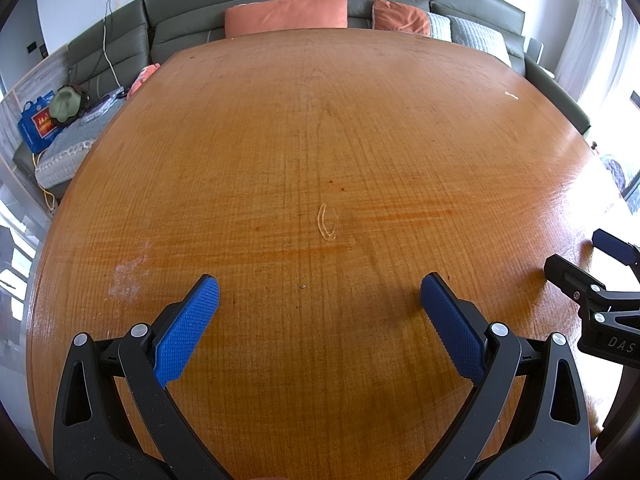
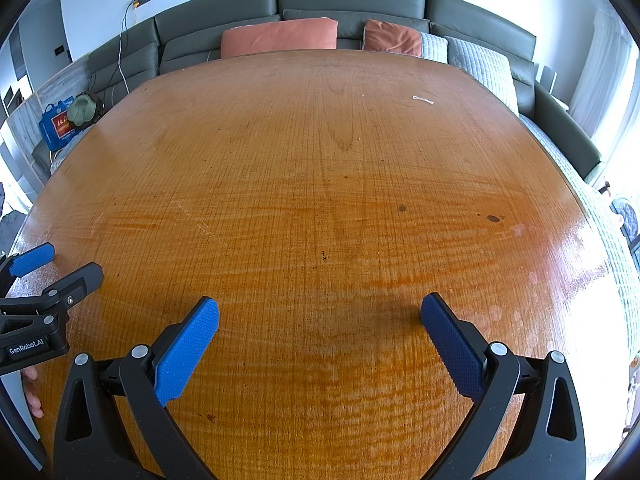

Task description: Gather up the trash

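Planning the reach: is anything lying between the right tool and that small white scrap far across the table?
Only bare wood: the right wrist view shows stains but no objects between the right tool and the white scrap.

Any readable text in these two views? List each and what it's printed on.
"GenRobot.AI": on the body of the left tool, seen in the right wrist view.
"DAS": on the body of the right tool, seen in the left wrist view; the frame edge cuts off the rest.
Blue bag by the sofa: red panel with yellow characters, too small to read.
Nothing readable on the table.
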Tool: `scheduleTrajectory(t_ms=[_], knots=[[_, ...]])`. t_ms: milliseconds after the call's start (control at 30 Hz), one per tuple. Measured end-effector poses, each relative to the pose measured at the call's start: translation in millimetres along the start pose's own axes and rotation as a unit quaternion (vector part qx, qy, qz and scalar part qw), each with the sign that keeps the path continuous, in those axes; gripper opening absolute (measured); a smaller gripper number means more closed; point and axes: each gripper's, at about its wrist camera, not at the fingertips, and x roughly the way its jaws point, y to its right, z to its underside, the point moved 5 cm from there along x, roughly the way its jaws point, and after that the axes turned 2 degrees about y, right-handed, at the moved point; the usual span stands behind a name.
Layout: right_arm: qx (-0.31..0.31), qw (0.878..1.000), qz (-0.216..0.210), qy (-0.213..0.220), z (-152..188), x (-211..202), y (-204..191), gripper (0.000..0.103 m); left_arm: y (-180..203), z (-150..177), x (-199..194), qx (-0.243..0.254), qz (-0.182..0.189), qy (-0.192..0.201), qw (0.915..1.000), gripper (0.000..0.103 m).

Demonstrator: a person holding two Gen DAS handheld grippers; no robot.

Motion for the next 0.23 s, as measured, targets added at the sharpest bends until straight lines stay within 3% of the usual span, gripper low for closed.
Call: scheduleTrajectory(t_ms=[233], knots=[[0.000, 1.000, 0.000, 0.000, -0.2, 0.0, -0.1, 0.101, -1.0, -0.3, 0.2, 0.000, 0.000, 0.000, 1.0000, 0.097]])
